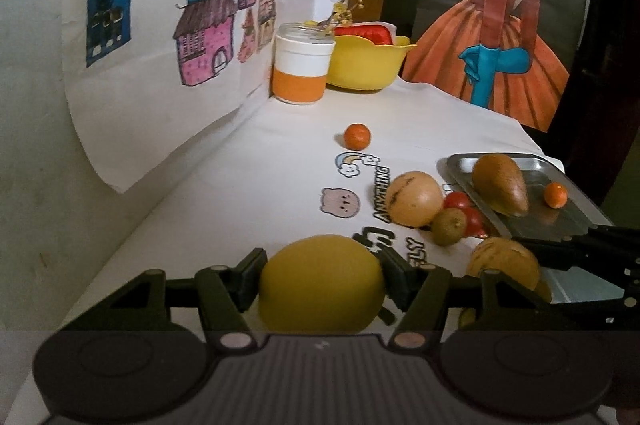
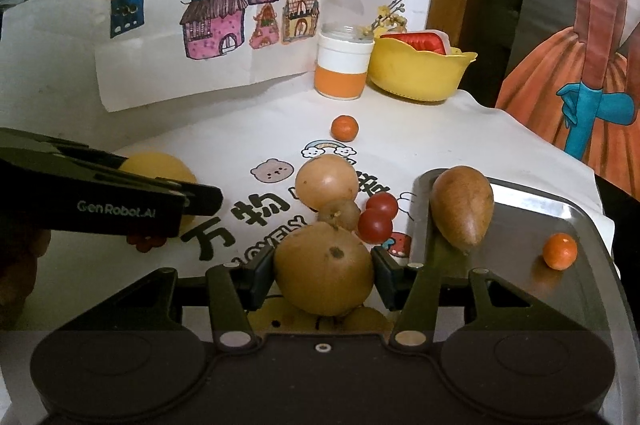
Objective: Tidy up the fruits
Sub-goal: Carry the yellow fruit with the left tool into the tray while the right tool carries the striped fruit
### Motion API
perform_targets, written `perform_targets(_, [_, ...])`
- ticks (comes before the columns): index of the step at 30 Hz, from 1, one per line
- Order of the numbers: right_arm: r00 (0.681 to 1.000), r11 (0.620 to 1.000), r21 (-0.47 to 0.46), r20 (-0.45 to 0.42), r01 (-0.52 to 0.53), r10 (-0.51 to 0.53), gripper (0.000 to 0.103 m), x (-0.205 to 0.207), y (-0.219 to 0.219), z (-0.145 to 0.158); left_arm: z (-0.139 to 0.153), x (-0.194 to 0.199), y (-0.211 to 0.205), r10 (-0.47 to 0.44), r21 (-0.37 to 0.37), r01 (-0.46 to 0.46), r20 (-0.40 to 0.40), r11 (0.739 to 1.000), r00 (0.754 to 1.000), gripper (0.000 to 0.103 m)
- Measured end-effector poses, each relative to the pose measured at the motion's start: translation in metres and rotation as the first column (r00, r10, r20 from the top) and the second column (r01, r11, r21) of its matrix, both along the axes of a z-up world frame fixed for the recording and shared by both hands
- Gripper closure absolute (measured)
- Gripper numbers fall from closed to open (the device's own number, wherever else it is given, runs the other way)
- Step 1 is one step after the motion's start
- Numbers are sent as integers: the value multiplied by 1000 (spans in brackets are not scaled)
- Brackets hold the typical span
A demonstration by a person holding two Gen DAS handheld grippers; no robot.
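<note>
Left wrist: yellow fruit [image 1: 320, 283] between both fingers [image 1: 250, 279].

The lemon [image 1: 320, 281] is covered along its lower edge by the left gripper's [image 1: 320, 283] body. In the right wrist view the same lemon shows only as a sliver behind that gripper's arm. The tray [image 2: 520, 209] runs off the right edge there; its near edge is hidden by the right gripper [image 2: 324, 275]. The contents of the yellow bowl [image 1: 366, 65] are masked by its rim. The cloth's print [image 2: 248, 221] is partly covered by fruit and unreadable where blurred.
</note>
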State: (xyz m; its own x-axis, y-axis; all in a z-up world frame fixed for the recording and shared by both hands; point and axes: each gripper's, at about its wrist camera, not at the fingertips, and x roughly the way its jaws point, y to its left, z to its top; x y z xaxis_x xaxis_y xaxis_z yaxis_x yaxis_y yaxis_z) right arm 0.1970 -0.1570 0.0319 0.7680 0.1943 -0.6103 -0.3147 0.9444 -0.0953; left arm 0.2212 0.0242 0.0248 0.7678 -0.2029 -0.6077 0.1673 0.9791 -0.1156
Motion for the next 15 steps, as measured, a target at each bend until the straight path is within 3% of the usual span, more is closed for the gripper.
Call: perform_targets(15, [999, 998, 55, 46, -3, 1, 50, -28, -20, 12, 7, -13, -25, -21, -9, 21, -18, 1000, 1000, 38])
